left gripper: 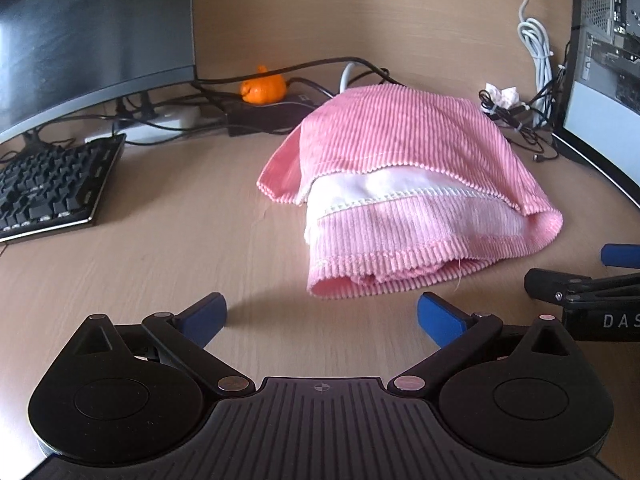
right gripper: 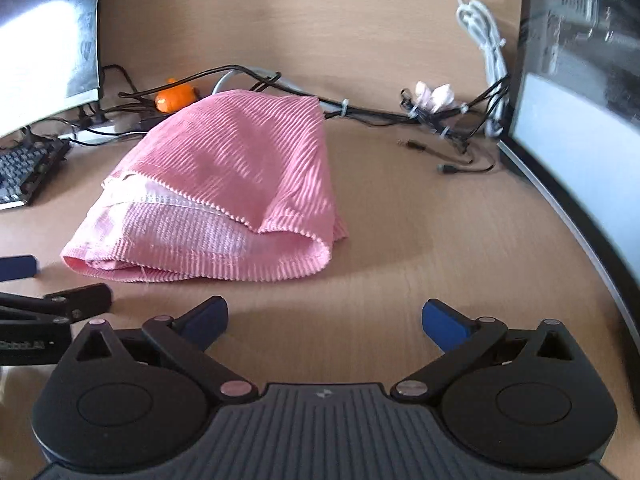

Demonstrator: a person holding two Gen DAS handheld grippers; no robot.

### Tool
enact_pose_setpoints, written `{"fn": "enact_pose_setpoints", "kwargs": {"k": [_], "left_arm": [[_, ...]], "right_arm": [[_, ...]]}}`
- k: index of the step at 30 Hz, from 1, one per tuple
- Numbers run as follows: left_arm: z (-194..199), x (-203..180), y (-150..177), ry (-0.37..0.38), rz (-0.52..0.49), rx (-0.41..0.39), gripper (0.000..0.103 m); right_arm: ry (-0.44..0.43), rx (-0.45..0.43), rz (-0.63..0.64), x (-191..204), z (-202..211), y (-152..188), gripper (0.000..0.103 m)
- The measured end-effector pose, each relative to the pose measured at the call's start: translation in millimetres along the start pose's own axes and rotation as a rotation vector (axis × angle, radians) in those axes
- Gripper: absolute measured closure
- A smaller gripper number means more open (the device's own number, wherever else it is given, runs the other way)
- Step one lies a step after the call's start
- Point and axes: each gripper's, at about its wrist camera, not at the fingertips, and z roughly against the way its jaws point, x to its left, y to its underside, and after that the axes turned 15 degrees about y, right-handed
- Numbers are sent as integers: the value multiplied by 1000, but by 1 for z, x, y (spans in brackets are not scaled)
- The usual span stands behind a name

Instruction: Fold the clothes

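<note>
A pink ribbed garment [left gripper: 404, 184] with a white inner lining lies folded in a bundle on the wooden desk; it also shows in the right wrist view [right gripper: 224, 196]. My left gripper [left gripper: 322, 316] is open and empty, just short of the bundle's near edge. My right gripper [right gripper: 324, 320] is open and empty, in front of the bundle and to its right. The right gripper's fingers [left gripper: 620, 256] show at the right edge of the left wrist view. The left gripper's fingers [right gripper: 18, 267] show at the left edge of the right wrist view.
A black keyboard [left gripper: 52, 192] and a monitor [left gripper: 80, 32] stand at the left. An orange toy [left gripper: 262, 88], a power strip and tangled cables [right gripper: 436, 120] lie behind the garment. A computer case [left gripper: 604, 56] stands at the right.
</note>
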Motion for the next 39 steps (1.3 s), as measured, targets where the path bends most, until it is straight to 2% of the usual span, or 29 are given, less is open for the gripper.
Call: {"fn": "enact_pose_setpoints", "kwargs": {"k": [39], "left_arm": [[0,2,0,14,-3,2,0]], "right_arm": [[-18,-2,11,-1,0,-1,0]]}}
